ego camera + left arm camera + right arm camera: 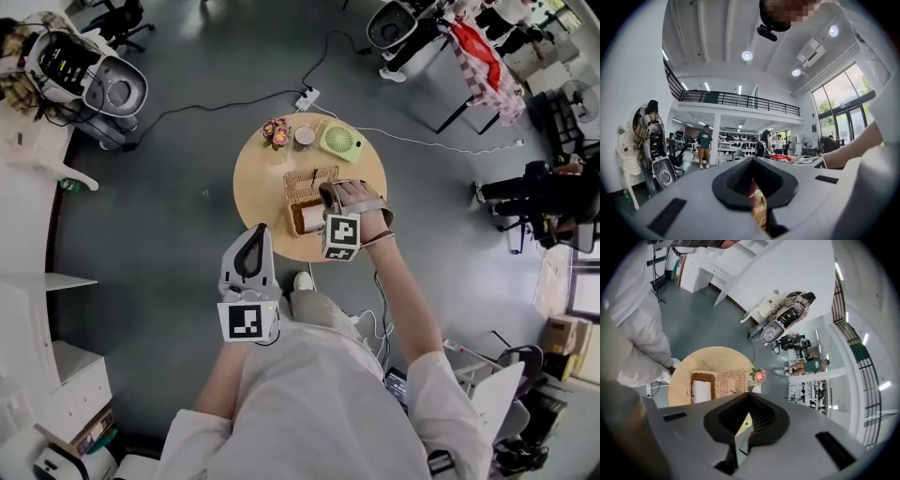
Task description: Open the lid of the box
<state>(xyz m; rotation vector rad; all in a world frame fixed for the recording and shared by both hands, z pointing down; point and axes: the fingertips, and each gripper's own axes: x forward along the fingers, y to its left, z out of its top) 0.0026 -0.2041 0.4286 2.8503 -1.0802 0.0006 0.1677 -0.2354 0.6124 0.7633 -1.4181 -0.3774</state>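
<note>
Tabletop (pixel 258 178) stood on grey floor (pixel 169 216), wicker box (pixel 294 217) open near its front edge; left tool (pixel 257 232) and right tool (pixel 329 194) were closed, empty.

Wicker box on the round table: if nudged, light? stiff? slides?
Probably light: the wicker box is thin weave holding only a white object. It likely slides easily on the smooth table. Its lid, lying open flat, may flex and drag along.

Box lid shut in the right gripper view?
No: the lid lies flipped open, flat beside the wicker box, and the white contents are exposed.
</note>
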